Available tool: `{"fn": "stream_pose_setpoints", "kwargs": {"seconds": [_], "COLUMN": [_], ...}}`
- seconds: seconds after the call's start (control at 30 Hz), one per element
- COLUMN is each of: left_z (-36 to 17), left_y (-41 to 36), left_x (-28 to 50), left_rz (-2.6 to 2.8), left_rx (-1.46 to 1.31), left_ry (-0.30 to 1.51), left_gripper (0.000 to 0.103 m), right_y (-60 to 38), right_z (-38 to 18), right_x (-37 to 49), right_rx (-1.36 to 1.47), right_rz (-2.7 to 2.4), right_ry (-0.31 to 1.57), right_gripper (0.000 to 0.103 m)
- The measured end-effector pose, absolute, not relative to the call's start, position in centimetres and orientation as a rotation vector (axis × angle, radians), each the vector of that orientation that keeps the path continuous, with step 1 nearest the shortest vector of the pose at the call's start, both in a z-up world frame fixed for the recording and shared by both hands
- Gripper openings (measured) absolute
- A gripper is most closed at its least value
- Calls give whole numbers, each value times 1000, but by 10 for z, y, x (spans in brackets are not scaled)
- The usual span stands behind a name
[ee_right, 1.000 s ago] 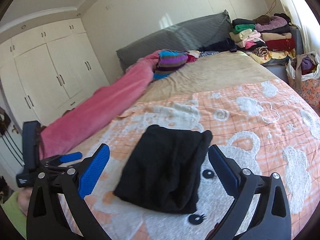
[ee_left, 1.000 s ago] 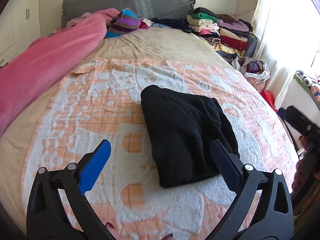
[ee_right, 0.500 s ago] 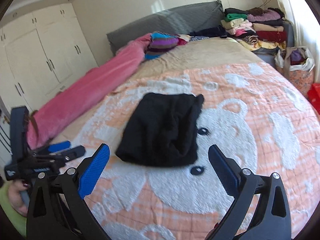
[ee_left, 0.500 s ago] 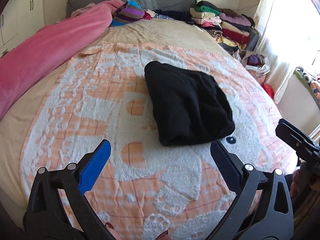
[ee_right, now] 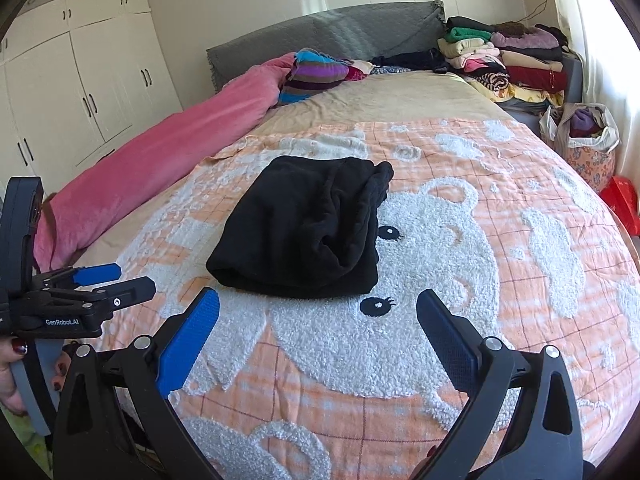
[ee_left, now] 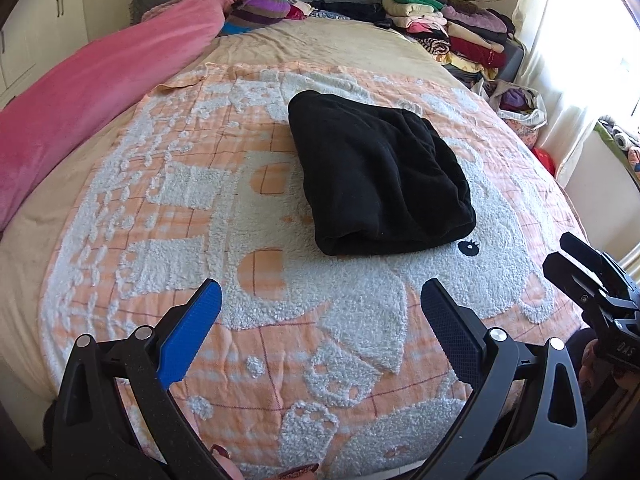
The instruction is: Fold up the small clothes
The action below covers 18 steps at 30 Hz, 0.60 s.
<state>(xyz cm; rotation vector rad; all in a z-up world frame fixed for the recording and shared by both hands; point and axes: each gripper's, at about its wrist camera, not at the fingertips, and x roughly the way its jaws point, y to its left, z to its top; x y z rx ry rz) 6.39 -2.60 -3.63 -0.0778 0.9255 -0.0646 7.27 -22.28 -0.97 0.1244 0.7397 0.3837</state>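
A black garment (ee_left: 376, 176) lies folded into a thick rectangle on the orange and white bear blanket (ee_left: 168, 184); it also shows in the right wrist view (ee_right: 308, 228). My left gripper (ee_left: 320, 300) is open and empty, held back from the garment near the bed's front edge. My right gripper (ee_right: 318, 308) is open and empty, also short of the garment. The right gripper appears at the right edge of the left wrist view (ee_left: 592, 276). The left gripper appears at the left edge of the right wrist view (ee_right: 100, 280).
A long pink blanket roll (ee_left: 92, 96) lies along the bed's left side. A striped bundle (ee_right: 316, 76) sits by the grey headboard (ee_right: 328, 36). Stacked folded clothes (ee_right: 504, 56) stand at the back right, with a bag of clothes (ee_right: 584, 136) on the floor. White wardrobes (ee_right: 80, 80) stand left.
Both grippers have pulled back from the folded black garment toward the bed's front edge, so it now lies farther ahead. Both stayed open. The garment has not moved.
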Motion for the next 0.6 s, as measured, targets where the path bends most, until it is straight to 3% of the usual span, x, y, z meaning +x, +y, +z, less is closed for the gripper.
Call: {"fn": "stream_pose_setpoints", "kwargs": {"seconds": [0.6], "left_z": [-34], "left_y": [-26], "left_x": [65], "left_rz": [-42], "left_rx": [-82], "left_ry": [941], "left_gripper": [93], "right_y": [-223], "right_z": [-11], "right_x": [70], "right_rx": [102], "right_rz": [368], "right_ry": [748], "right_gripper": [99]}}
